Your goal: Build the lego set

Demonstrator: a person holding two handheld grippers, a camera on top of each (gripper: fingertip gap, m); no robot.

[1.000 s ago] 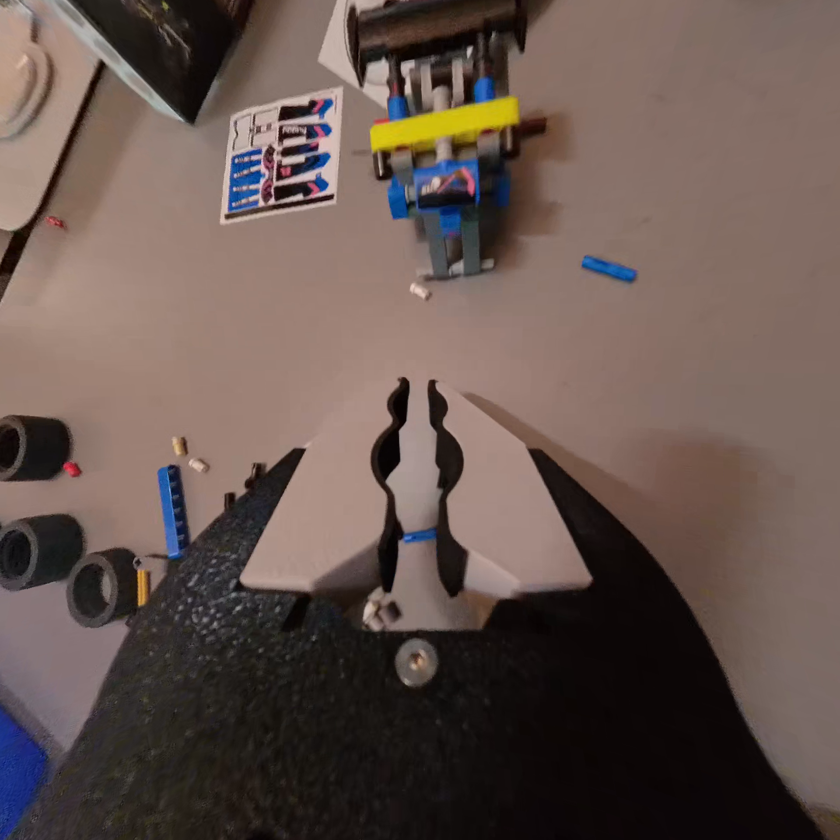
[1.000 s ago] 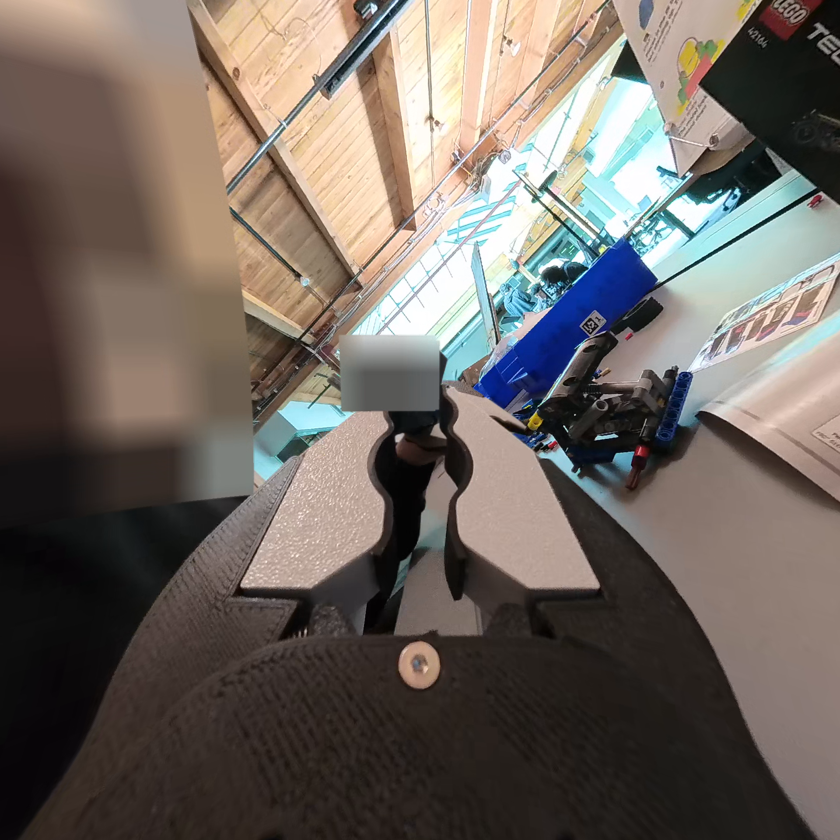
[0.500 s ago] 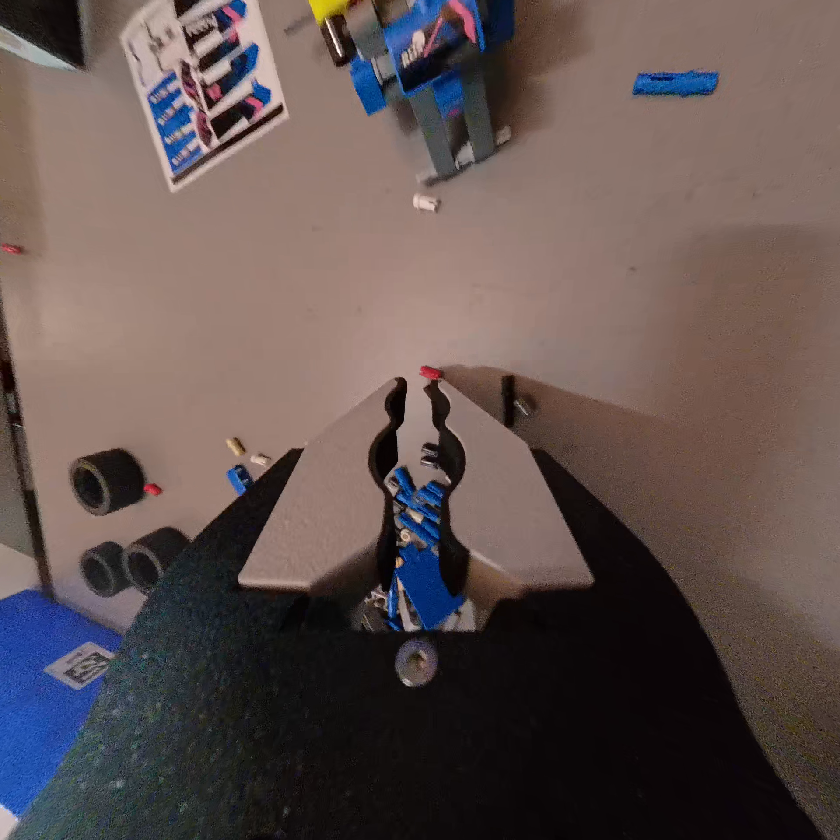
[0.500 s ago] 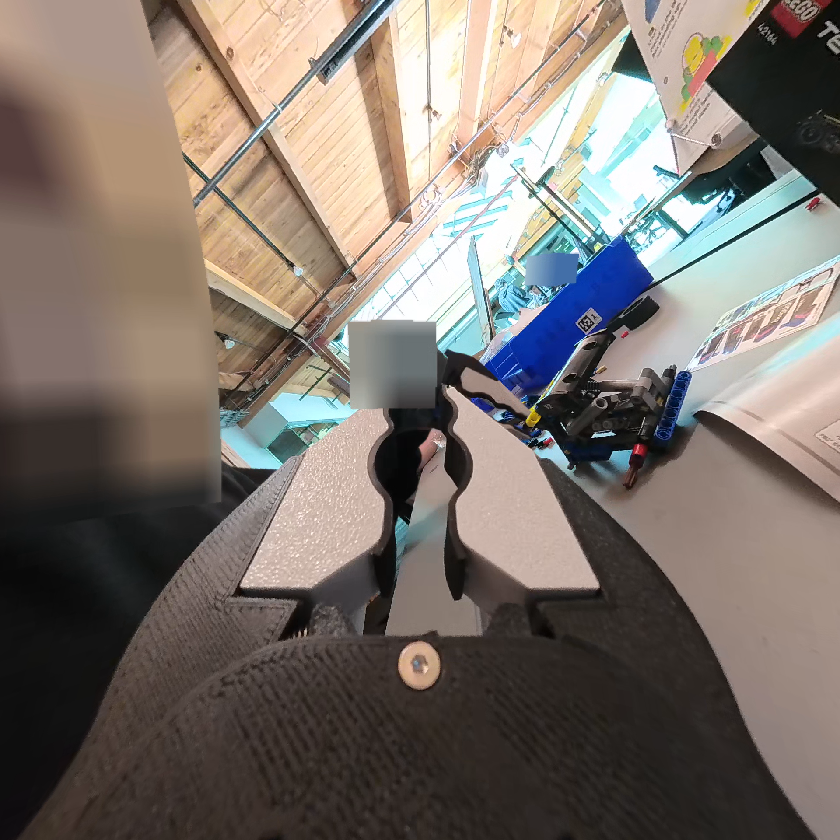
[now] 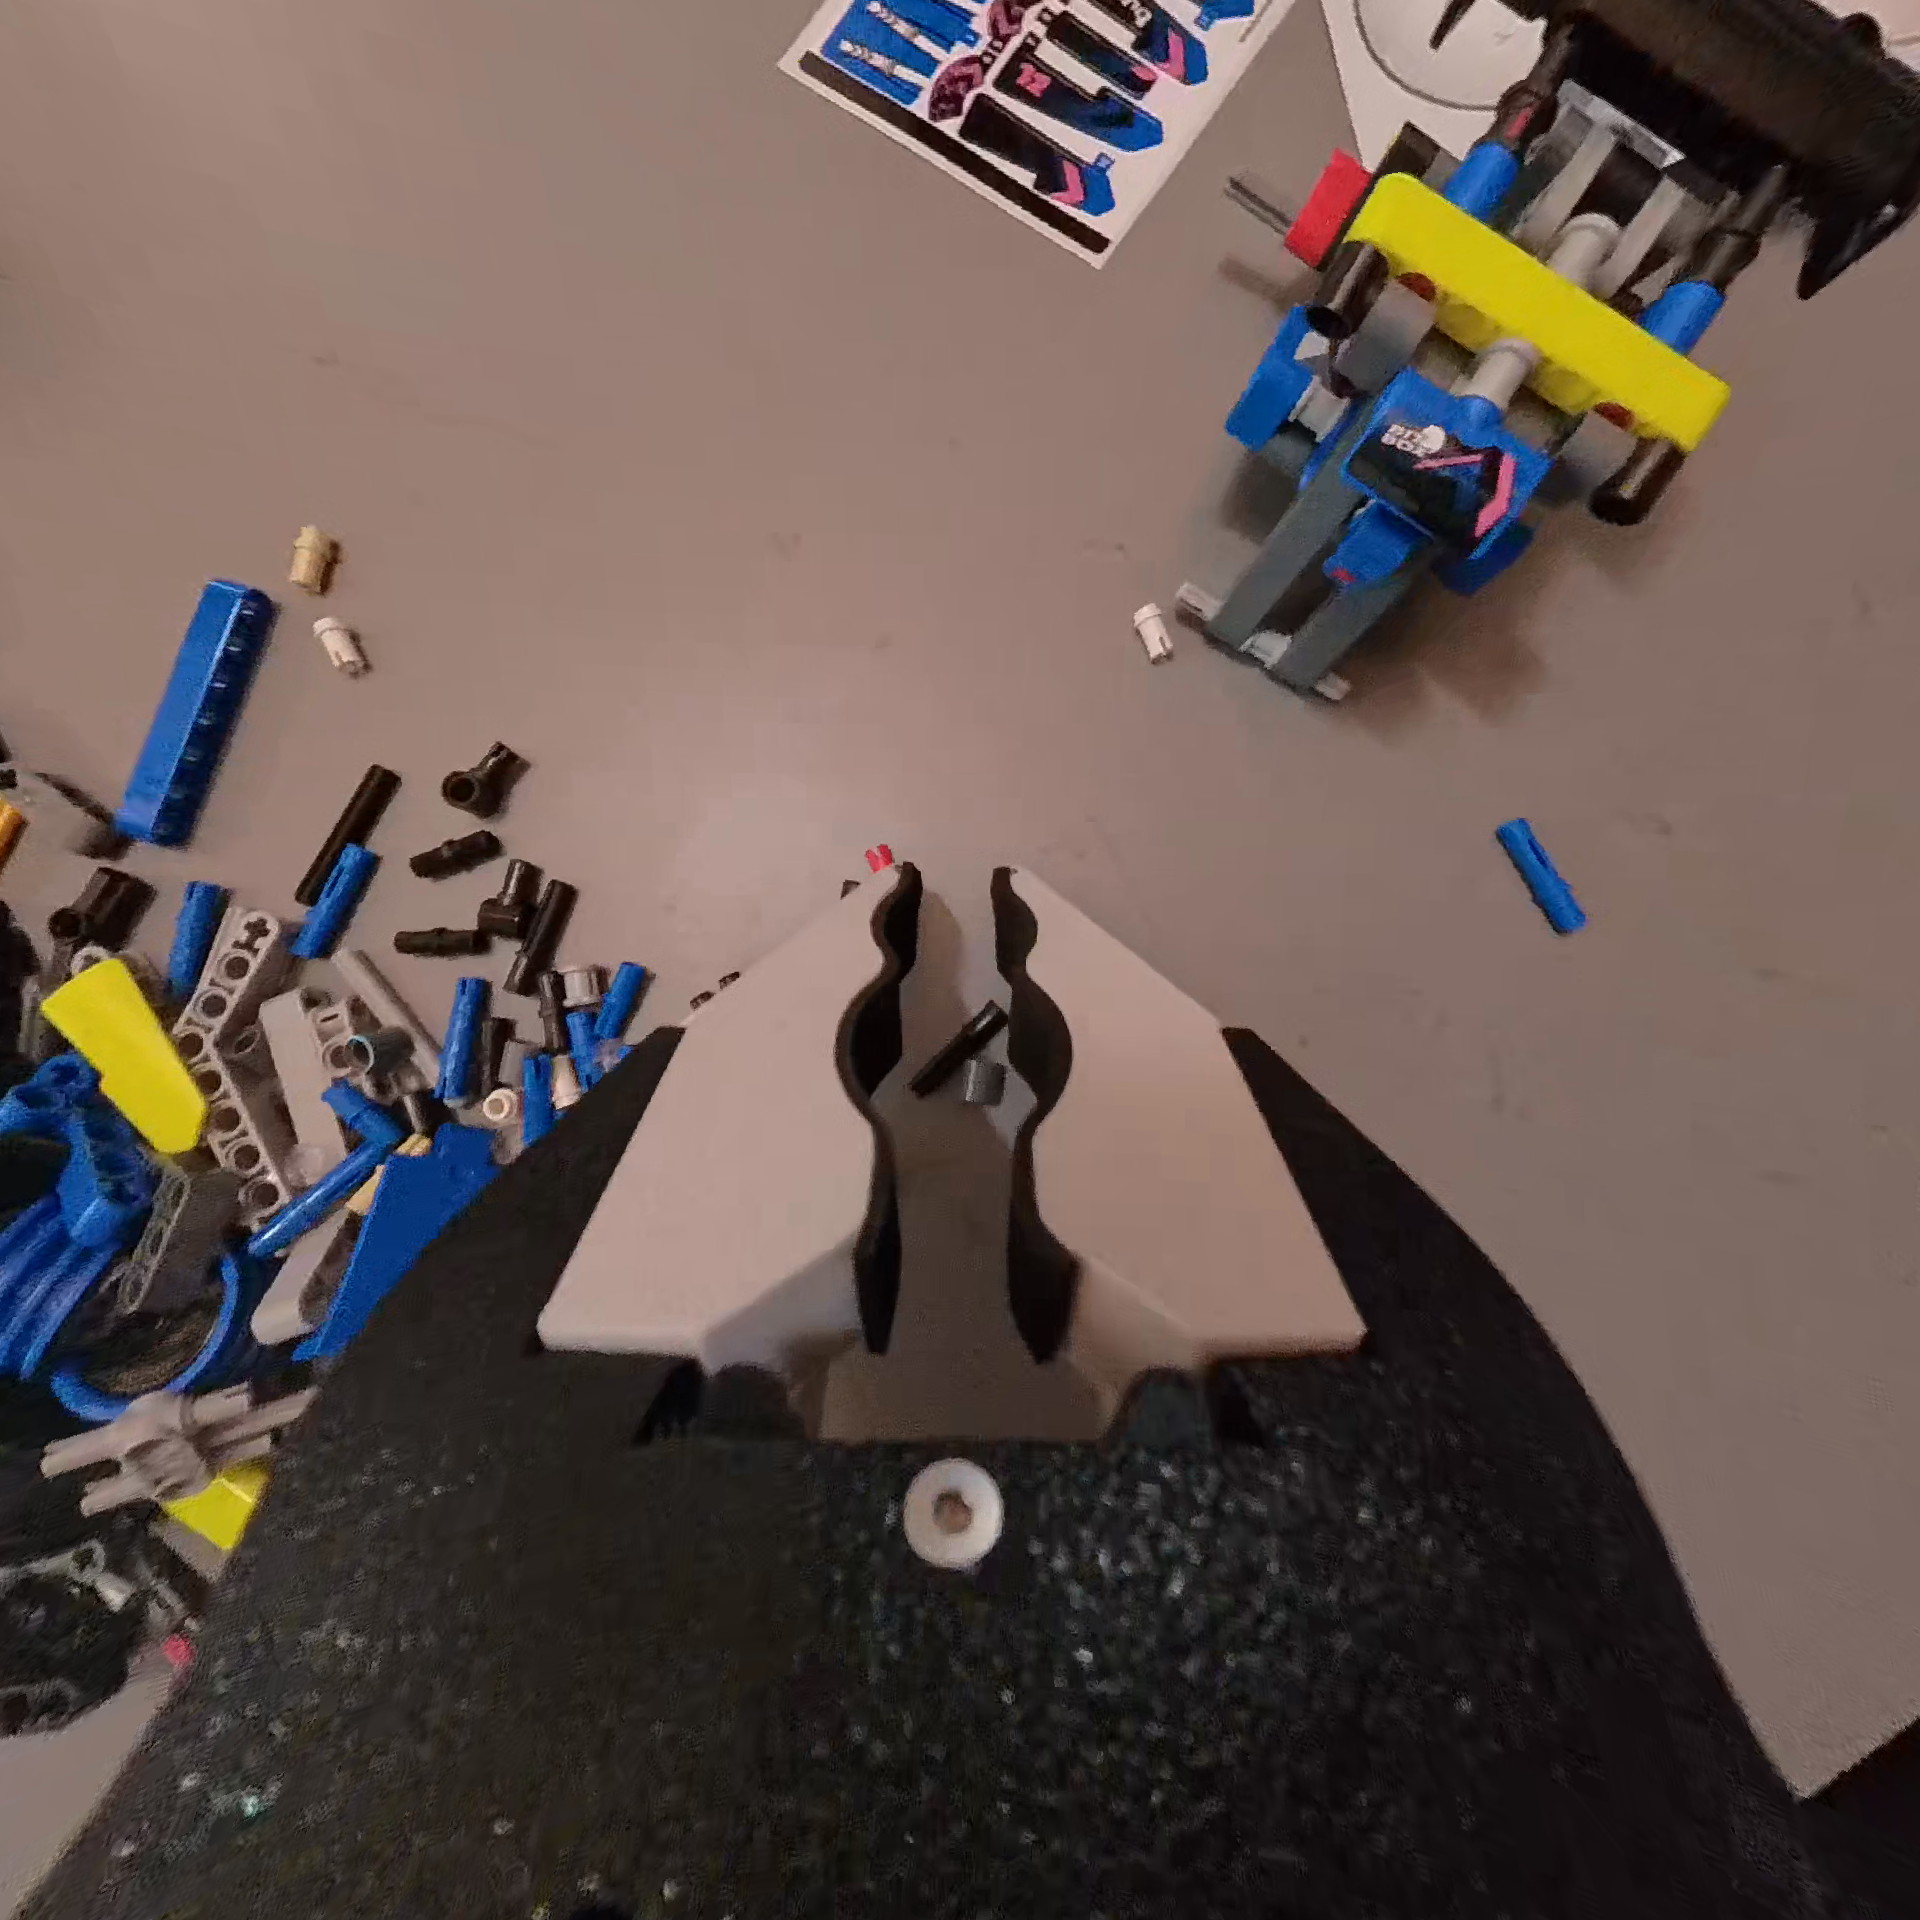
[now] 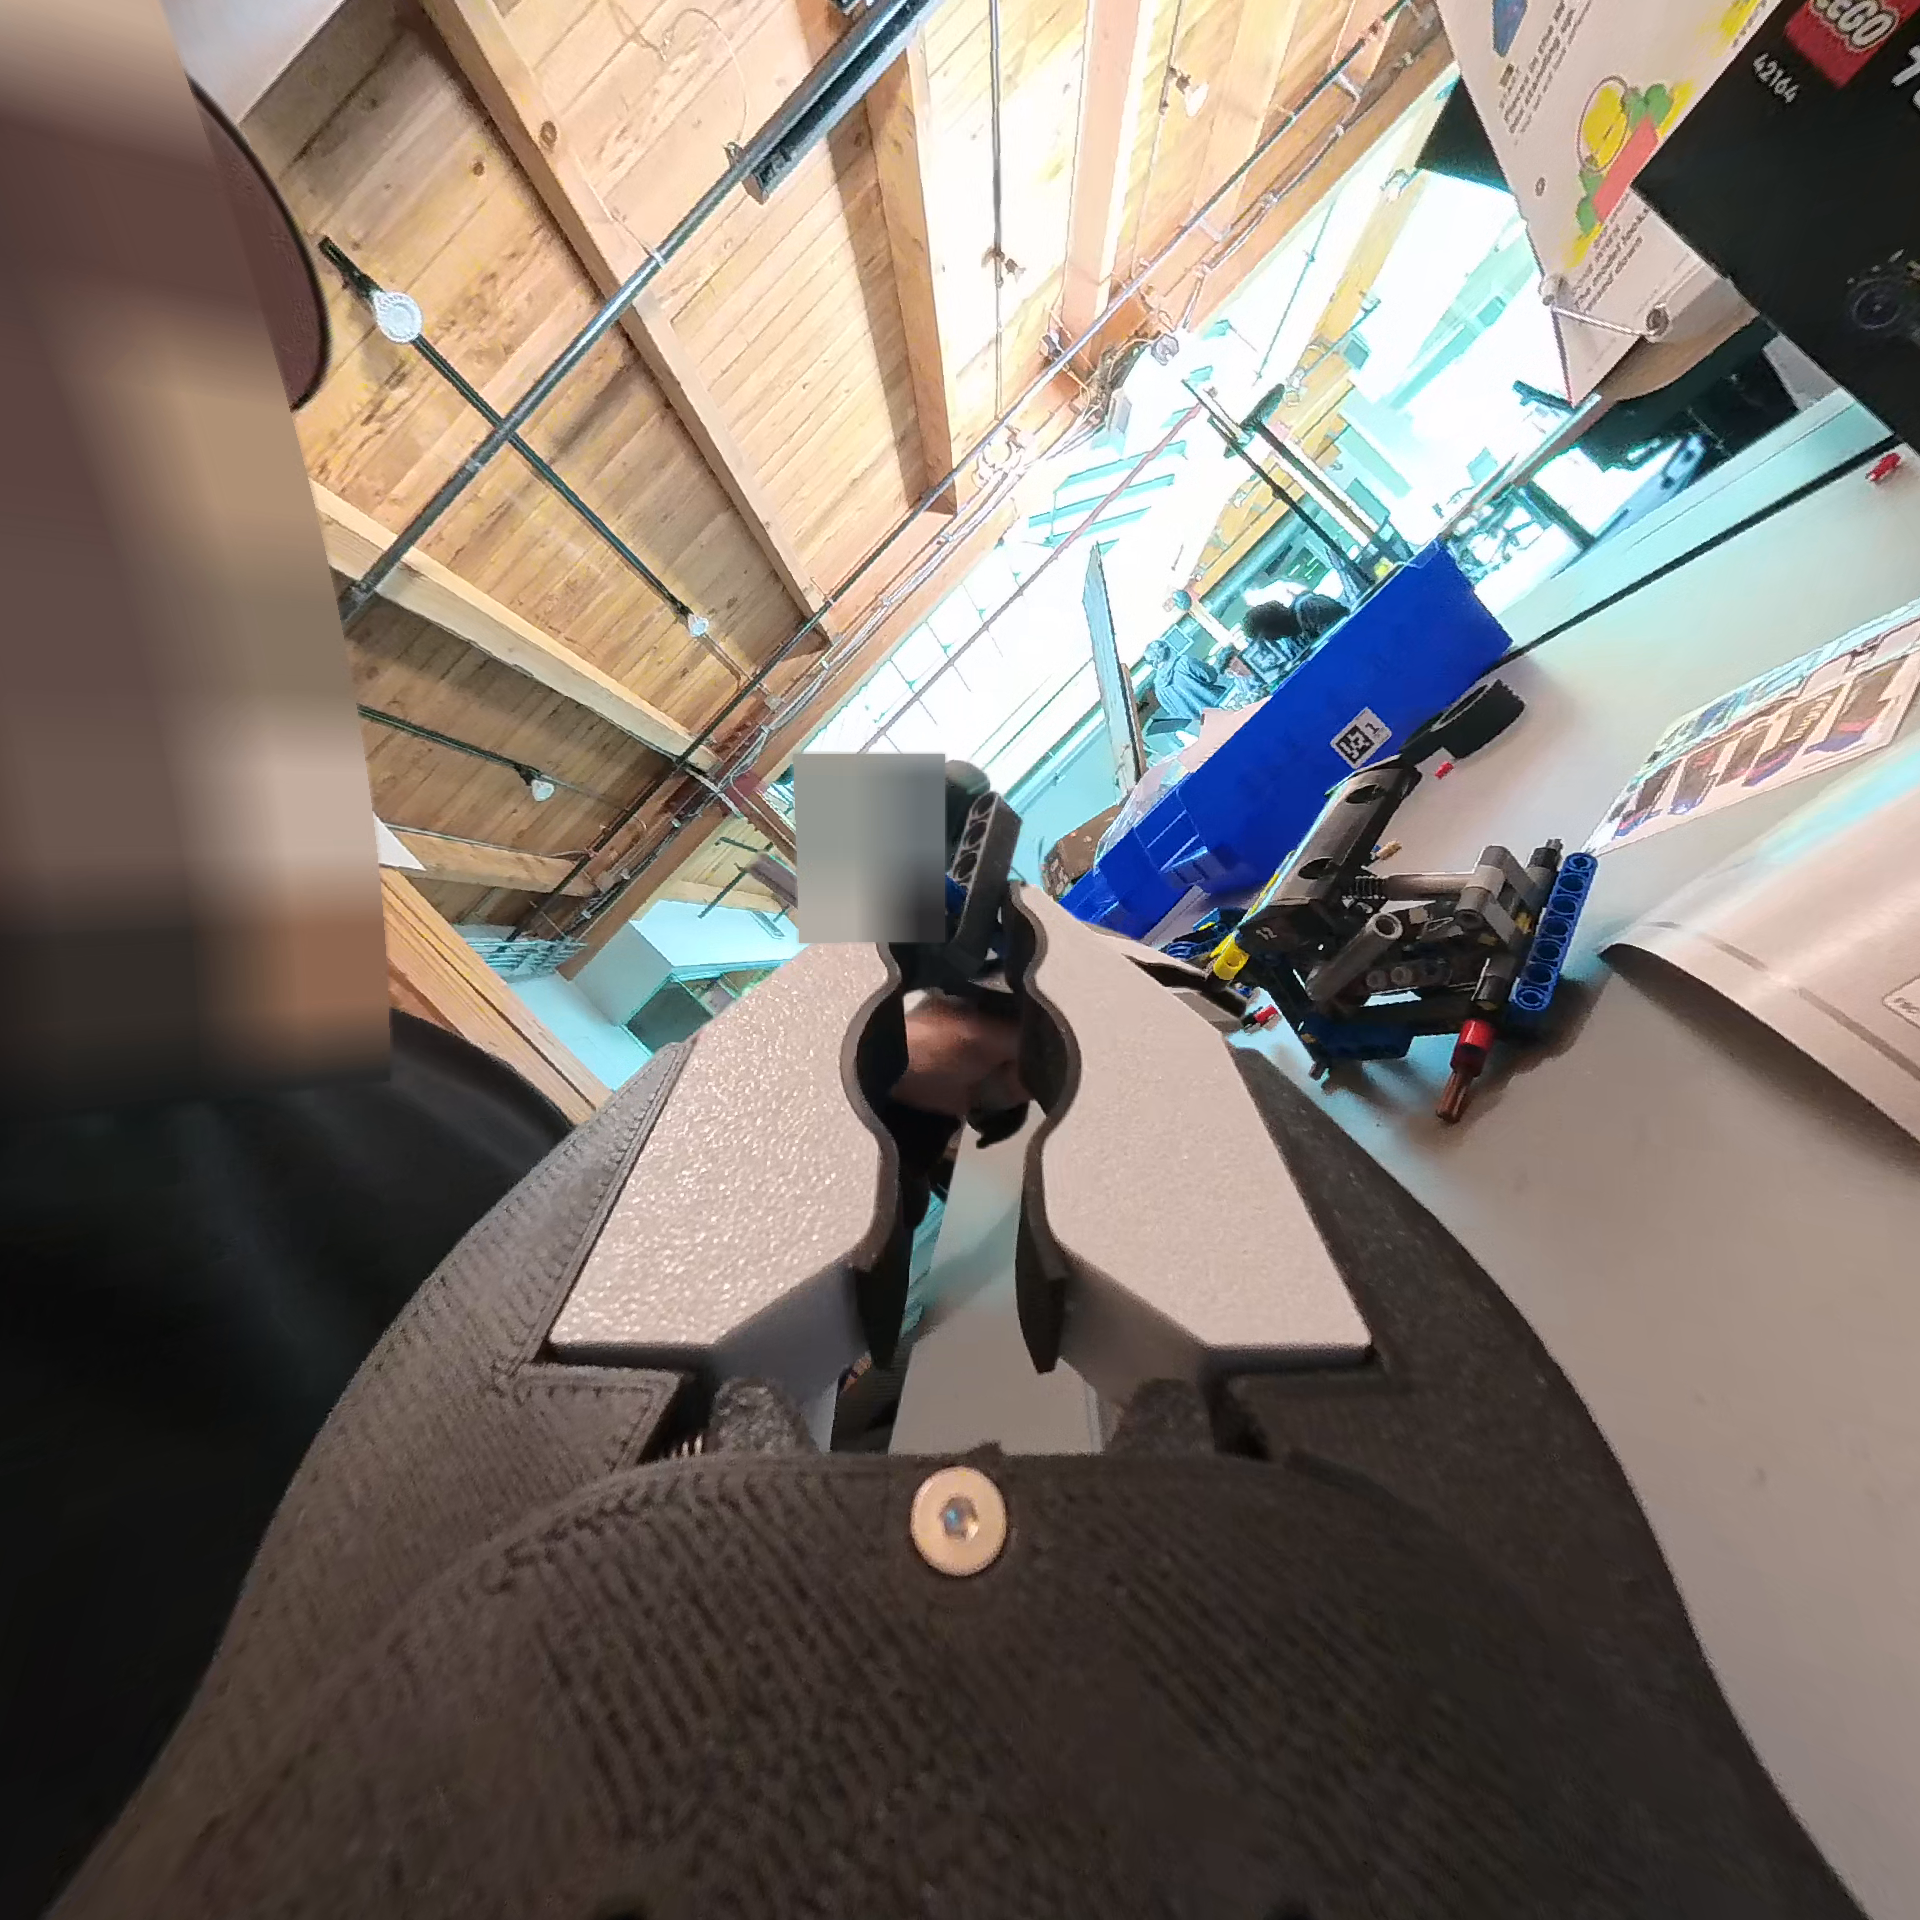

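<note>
Left gripper [image 5: 951, 883] hovers over the grey worktop [image 5: 790, 436], jaws a little apart w/ nothing between the tips; a short black pin [image 5: 958, 1047] and a small grey bit [image 5: 984, 1083] lie on the worktop, seen through the gap. A tiny red piece [image 5: 879, 857] sits just beyond the tips.

Part-built lego model [image 5: 1455, 416] (blue and grey frame, yellow beam across it, black wheel at the far end) stands toward the far right of the worktop, well apart from the gripper. A white pin [image 5: 1153, 632] lies just beside its grey forks; a lone blue pin [image 5: 1541, 875] lies nearer, to the right. Sticker sheet [image 5: 1023, 99] lies flat at the far edge, left of the model.

Loose-parts pile [image 5: 239, 1101] (blue, black, grey, yellow pcs) fills the near left side; a long blue beam [image 5: 194, 712] and two pale pins [image 5: 322, 603] lie beyond it.

Right gripper [image 6: 961, 914] is tilted up toward the wooden ceiling [image 6: 623, 312], jaws slightly apart; whether anything is pinched cannot be told, as a dark holed beam [image 6: 982, 862] shows just past the tips. In this view a second dark grey assembly [image 6: 1403, 935] w/ a blue beam rests on the worktop, in front of a blue bin [image 6: 1330, 727]. Black box [image 6: 1808, 156] at top right corner.
</note>
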